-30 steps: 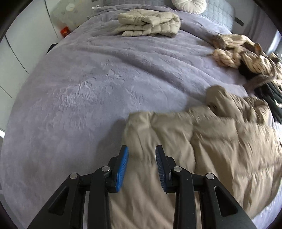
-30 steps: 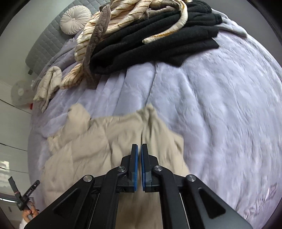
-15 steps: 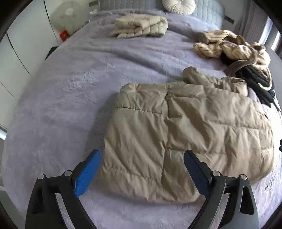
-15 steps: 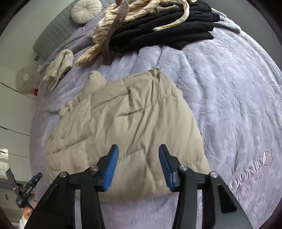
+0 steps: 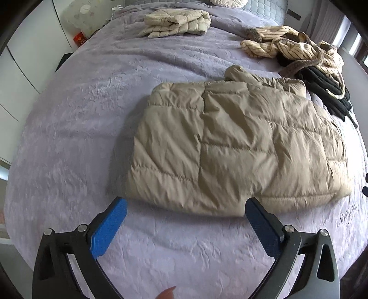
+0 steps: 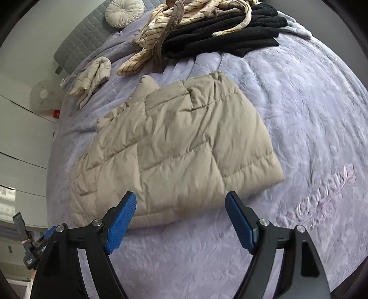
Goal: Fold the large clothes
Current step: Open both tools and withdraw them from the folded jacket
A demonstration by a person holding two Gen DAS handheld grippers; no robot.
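Note:
A beige puffer jacket lies folded flat on the lilac bed cover; it also shows in the right wrist view. My left gripper is wide open and empty, just short of the jacket's near edge. My right gripper is wide open and empty, at the jacket's near right edge, above the cover. Neither touches the jacket.
A folded beige jacket lies at the far side of the bed. A pile of striped cream and black clothes lies at the far right, also in the right wrist view. A round cushion rests by the grey headboard.
Both grippers let go of the jacket, opened wide and pulled back toward the near edge of the bed. The jacket now lies flat and folded.

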